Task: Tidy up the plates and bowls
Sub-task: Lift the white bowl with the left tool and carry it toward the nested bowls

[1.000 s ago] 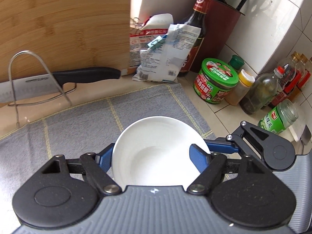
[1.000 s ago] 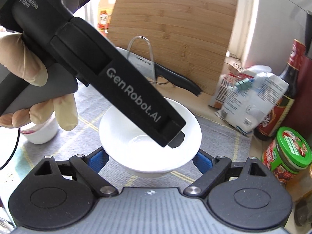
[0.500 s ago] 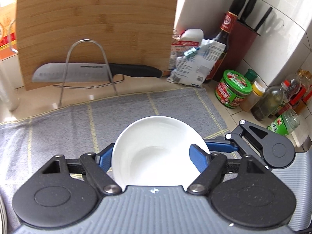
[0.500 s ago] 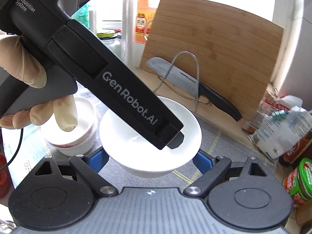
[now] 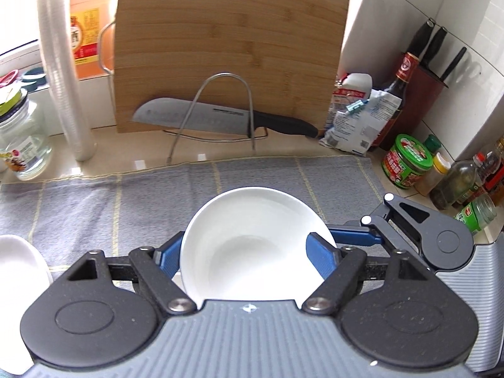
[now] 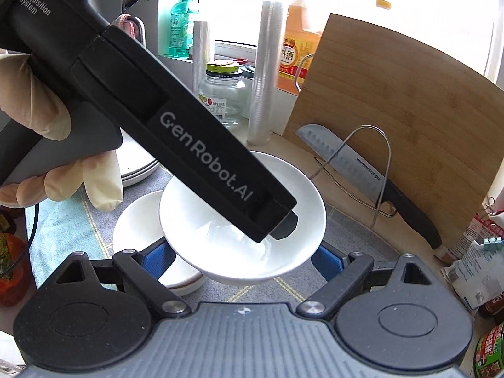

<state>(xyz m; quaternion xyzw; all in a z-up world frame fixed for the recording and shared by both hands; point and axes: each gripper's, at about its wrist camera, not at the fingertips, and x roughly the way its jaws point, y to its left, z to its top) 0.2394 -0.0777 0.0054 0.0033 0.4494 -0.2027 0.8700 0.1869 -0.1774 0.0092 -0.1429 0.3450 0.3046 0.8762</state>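
Swung left along the grey cloth (image 5: 126, 204) since a second ago, white bowl (image 5: 252, 236) carried with both tools. Now hanging over a second, shallower bowl (image 6: 138, 230) that was out of view then.

Left to right:
- Gloved left hand (image 6: 47, 119) on the handle of the left gripper (image 5: 249, 252). Clamped on the white bowl, one blue pad outside the rim, the other over the inside. Nothing else in the bowl but that finger's tip.
- Stack of plates (image 6: 138, 167) behind the shallower bowl, partly hidden by the hand.
- Right gripper (image 6: 241, 258) spread wide, a pad at either flank of the raised bowl. Cannot tell whether pressing or merely beside.
- Clear glass jar (image 5: 22, 145) and tall sleeve of plastic cups (image 5: 63, 78) on the counter past the cloth.
- Cutting board (image 5: 226, 47) upright against the wall, with a knife (image 5: 195, 119) resting through a wire rack (image 5: 249, 94) in front.
- Crumpled bags (image 5: 359, 119), dark sauce bottle (image 5: 400, 94), knife block (image 5: 422, 94) holding black-handled knives.
- Green-lidded tub (image 5: 406, 160) near the cloth's right edge.
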